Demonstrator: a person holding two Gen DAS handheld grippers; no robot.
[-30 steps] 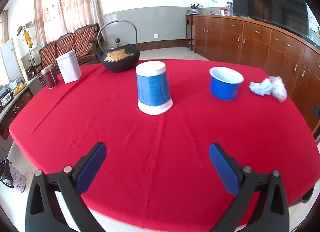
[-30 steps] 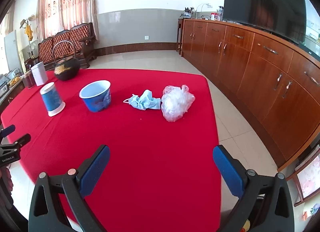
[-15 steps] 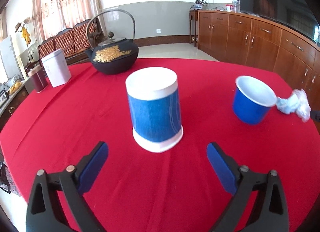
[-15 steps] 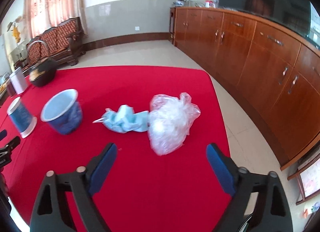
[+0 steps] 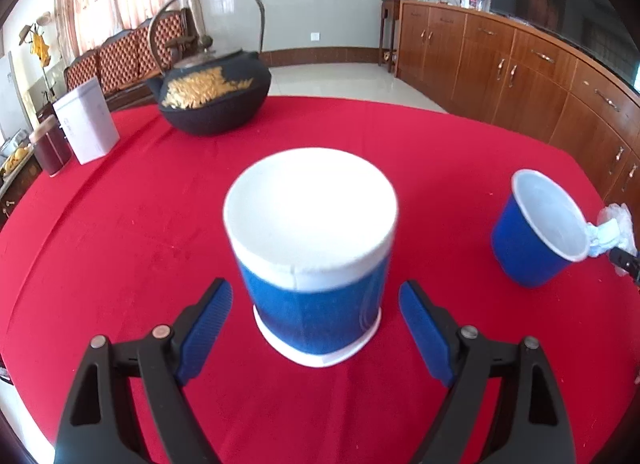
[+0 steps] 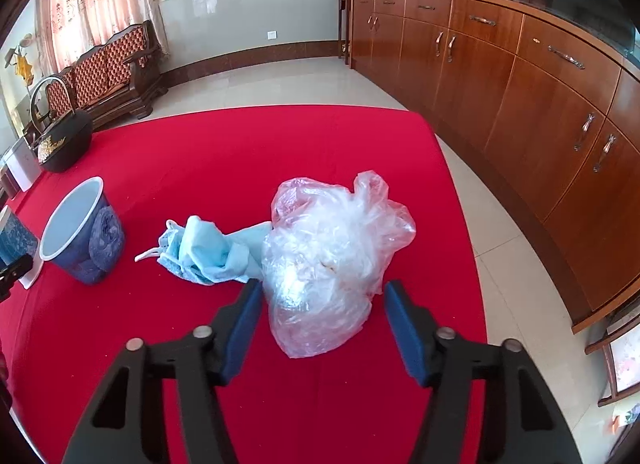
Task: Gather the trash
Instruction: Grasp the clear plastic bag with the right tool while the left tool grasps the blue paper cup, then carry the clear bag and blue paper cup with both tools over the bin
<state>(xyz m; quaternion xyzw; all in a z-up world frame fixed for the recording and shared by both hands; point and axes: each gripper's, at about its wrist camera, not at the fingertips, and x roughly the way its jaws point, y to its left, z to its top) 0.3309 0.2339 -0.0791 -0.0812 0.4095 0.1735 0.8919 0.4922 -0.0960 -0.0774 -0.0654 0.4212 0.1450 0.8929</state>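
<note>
Left wrist view: your left gripper is closing around the single upside-down cup at frame centre, pads not touching; a second cup stands right.

Right wrist view: your right gripper is closing on one plastic bag, centre, ungripped; one blue mask lies left.

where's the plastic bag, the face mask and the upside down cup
plastic bag (image 6: 336, 248), right wrist view, middle of its crumpled body
face mask (image 6: 208, 252), right wrist view, on its folded cloth
upside down cup (image 5: 316, 304), left wrist view, blue side wall
</note>
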